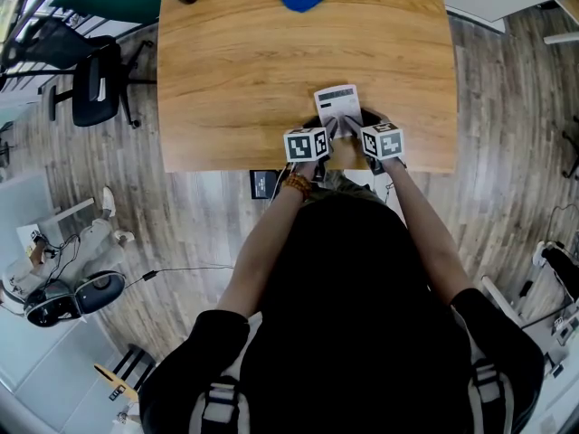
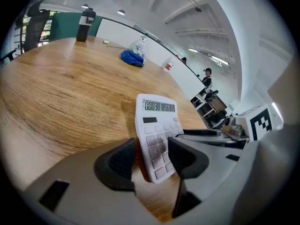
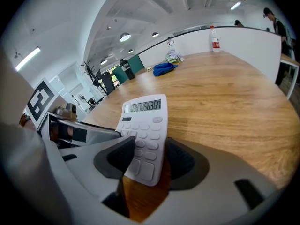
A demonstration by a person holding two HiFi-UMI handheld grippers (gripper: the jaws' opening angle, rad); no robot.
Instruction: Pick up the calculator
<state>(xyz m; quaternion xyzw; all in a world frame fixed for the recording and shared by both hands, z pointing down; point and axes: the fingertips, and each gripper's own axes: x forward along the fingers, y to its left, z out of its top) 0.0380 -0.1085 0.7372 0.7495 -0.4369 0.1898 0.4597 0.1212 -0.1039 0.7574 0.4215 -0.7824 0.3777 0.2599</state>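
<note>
Wooden table point(image 1: 235, 89) lies under calculator point(image 1: 338, 105) — white ceiling point(image 3: 154, 3).

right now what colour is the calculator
White. The calculator shows clearest in the right gripper view.

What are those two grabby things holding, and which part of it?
The white calculator. The left hand-held gripper and the right hand-held gripper each pinch its bottom end, down by the lowest keys.
</note>
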